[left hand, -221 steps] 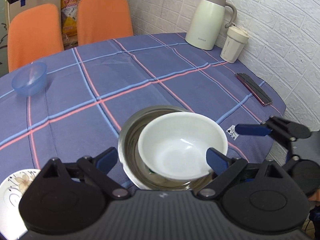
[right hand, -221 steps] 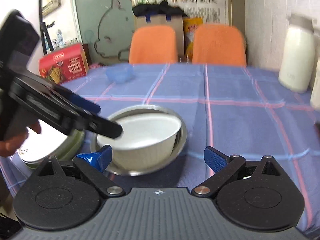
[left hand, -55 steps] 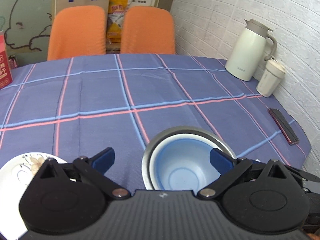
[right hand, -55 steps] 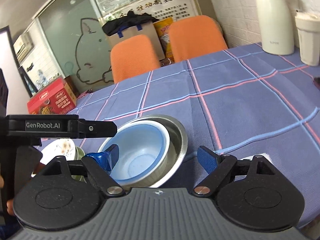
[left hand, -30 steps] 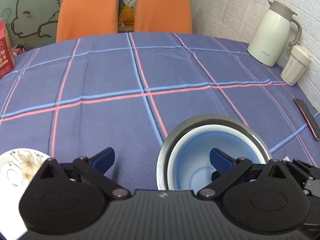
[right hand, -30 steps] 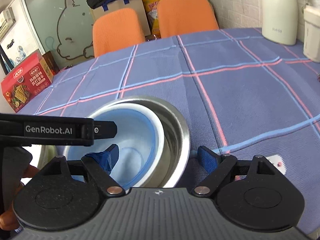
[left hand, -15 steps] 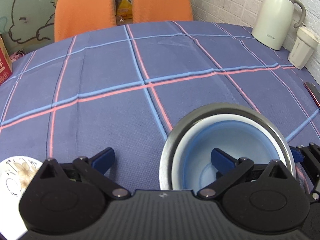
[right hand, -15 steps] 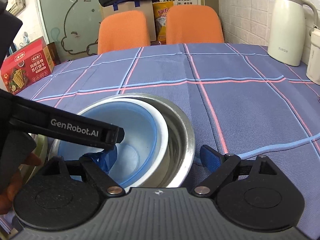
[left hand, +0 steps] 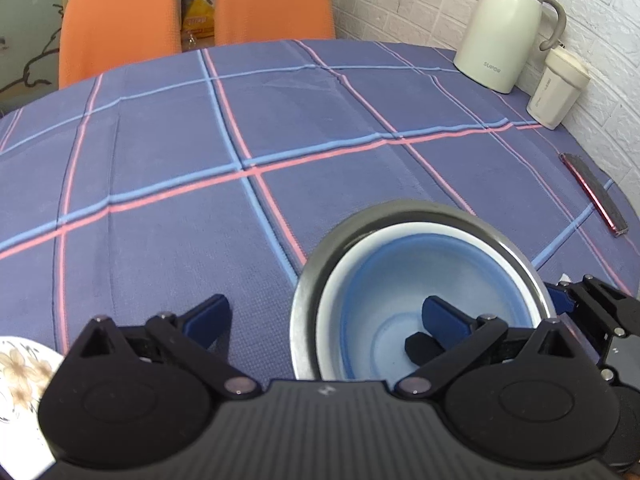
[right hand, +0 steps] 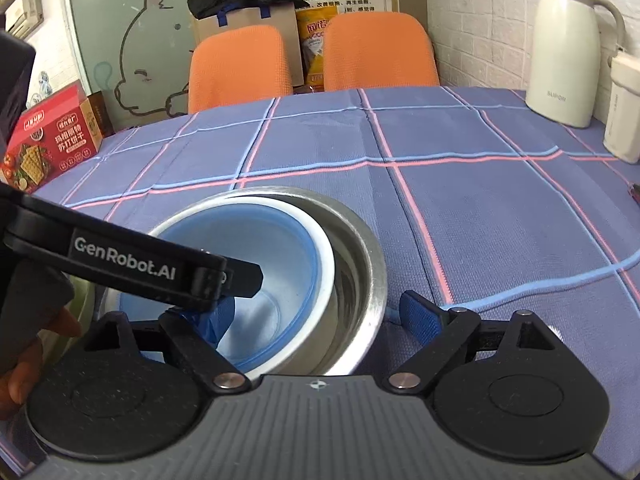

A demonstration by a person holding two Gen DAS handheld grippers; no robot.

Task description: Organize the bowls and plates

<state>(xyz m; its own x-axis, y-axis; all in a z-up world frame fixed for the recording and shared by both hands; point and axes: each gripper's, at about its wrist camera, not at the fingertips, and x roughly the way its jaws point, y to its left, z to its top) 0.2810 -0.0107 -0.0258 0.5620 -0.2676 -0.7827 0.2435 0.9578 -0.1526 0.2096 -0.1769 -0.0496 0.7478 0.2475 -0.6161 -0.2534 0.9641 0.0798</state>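
1. We count three nested bowls at the lower centre of both views: a steel bowl [left hand: 400,208] outermost, a white bowl [left hand: 344,264] inside it, and a blue bowl [left hand: 432,264] innermost. We judge they sit largest to smallest so the stack takes one spot on the table [left hand: 160,200].

2. Our left gripper [left hand: 326,314] is spread wide and holds nothing. Its right finger reaches down inside the blue bowl and its left finger lies outside, over the cloth, so the near rims of the stack sit between them. We read this as straddling the stack's wall to grip or steady it.

3. Our right gripper [right hand: 316,316] is also wide apart and clamped on nothing. In the right wrist view its left finger dips inside the blue bowl, partly hidden behind the left gripper's arm, while its right finger sits outside the steel rim. Both tools thus bracket the stack from opposite sides.

4. One flowered plate [left hand: 20,368] shows at the lower left edge of the left wrist view, apart from the bowls; how many plates lie there we cannot tell.

5. Other things, counted: two orange chairs [left hand: 120,20] at the top, one thermos jug [left hand: 504,28] and one lidded cup [left hand: 556,88] at the upper right, one phone [left hand: 592,192] at the right edge, one red biscuit box [right hand: 52,136] at the left of the right wrist view.
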